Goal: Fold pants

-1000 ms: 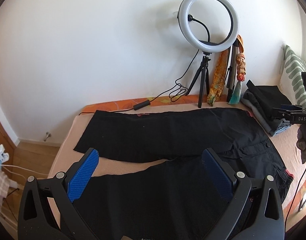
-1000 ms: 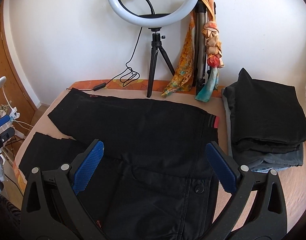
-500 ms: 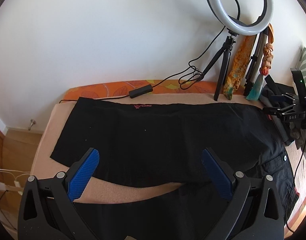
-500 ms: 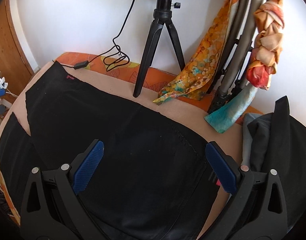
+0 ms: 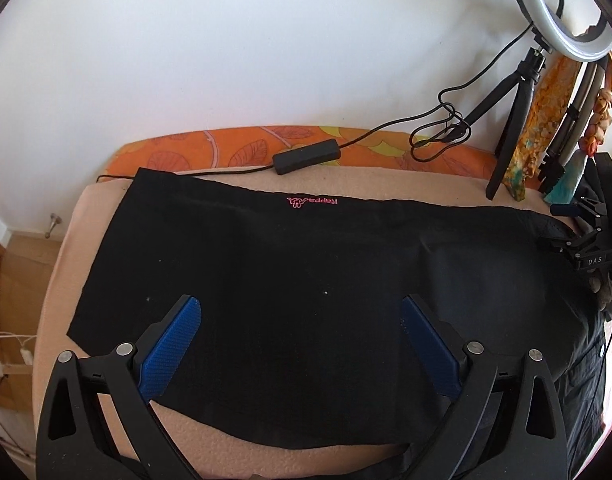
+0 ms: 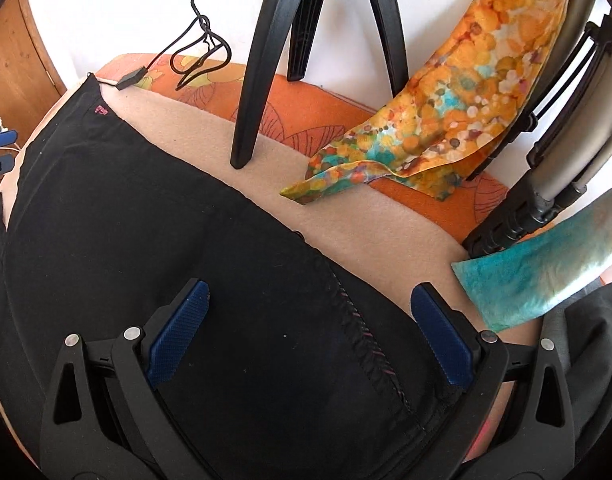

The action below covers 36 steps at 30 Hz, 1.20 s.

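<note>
Black pants (image 5: 290, 264) with a pink logo lie spread flat on a beige blanket (image 5: 78, 236), legs to the left. My left gripper (image 5: 300, 344) is open and empty, low over the far leg. My right gripper (image 6: 309, 332) is open and empty, low over the waistband end of the pants (image 6: 186, 248), near their far edge and the stitched seam. The right gripper also shows at the right edge of the left wrist view (image 5: 589, 248).
A ring light on a black tripod (image 5: 517, 120) stands at the far edge by the wall, with its cable and control box (image 5: 306, 156). Colourful scarves (image 6: 445, 120) hang beside it. Folded dark clothes (image 6: 585, 360) lie to the right. An orange sheet (image 5: 210, 148) edges the bed.
Both grippers have moved forward and down toward the far side of the pants. The ring light and scarves loom much closer in the right wrist view. Both stay open.
</note>
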Motion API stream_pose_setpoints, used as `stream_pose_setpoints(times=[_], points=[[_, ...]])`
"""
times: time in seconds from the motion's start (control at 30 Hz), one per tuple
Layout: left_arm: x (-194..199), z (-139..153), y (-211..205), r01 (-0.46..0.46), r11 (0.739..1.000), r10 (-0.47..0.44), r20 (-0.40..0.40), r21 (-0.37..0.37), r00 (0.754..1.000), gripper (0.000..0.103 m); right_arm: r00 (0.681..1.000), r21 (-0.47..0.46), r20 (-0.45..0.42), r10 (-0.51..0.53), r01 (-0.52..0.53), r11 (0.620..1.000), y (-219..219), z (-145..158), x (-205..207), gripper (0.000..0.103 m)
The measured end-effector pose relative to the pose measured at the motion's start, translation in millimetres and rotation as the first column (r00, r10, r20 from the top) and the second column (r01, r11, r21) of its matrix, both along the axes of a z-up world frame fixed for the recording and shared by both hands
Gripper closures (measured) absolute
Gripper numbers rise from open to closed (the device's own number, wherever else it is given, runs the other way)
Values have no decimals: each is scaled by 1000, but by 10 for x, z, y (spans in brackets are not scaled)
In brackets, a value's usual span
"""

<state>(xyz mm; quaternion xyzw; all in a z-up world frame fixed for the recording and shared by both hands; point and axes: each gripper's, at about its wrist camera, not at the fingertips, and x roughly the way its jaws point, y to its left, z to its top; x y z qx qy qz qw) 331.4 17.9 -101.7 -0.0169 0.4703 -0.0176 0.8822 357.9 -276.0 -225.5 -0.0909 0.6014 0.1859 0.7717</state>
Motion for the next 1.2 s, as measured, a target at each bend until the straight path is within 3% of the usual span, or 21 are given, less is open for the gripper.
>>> stream_pose_setpoints(times=[0.3, 0.4, 0.47, 0.5, 0.53, 0.6, 0.67, 0.77, 0.9, 1.03, 1.2], points=[[187, -255, 125, -45, 996, 42, -38, -71, 998, 5, 999, 29, -28, 31, -31, 999, 33, -108, -37, 3], [197, -252, 142, -39, 997, 37, -30, -74, 999, 5, 999, 39, 0, 55, -55, 998, 95, -44, -135, 21], [211, -227, 181, -51, 995, 49, -25, -85, 998, 5, 998, 36, 15, 56, -56, 998, 141, 7, -212, 44], [230, -213, 220, -62, 993, 59, -25, -96, 998, 5, 998, 31, 16, 53, -54, 998, 178, 24, -236, 65], [244, -191, 252, -72, 991, 70, -22, -113, 997, 5, 999, 31, 14, 48, -48, 998, 201, 37, -266, 77], [284, -144, 330, -98, 985, 97, -16, -139, 995, 5, 998, 0, 33, 57, -57, 998, 272, 76, -347, 87], [336, -89, 390, -128, 979, 129, -5, -157, 992, 5, 996, -39, 72, 61, -58, 998, 376, 155, -439, 89], [469, -53, 442, -144, 967, 143, -17, -213, 990, 5, 986, -26, 158, 49, -45, 999, 477, 456, -629, 91], [646, -49, 504, -181, 948, 179, -31, -262, 983, 5, 954, -67, 280, 109, -94, 993, 623, 816, -1026, 92], [763, -77, 550, -220, 922, 209, -69, -319, 975, 5, 928, -67, 326, 181, -169, 983, 799, 1033, -1447, 92], [839, -151, 540, -236, 921, 216, -98, -311, 971, 5, 910, -44, 345, 229, -228, 973, 866, 1218, -1960, 92]])
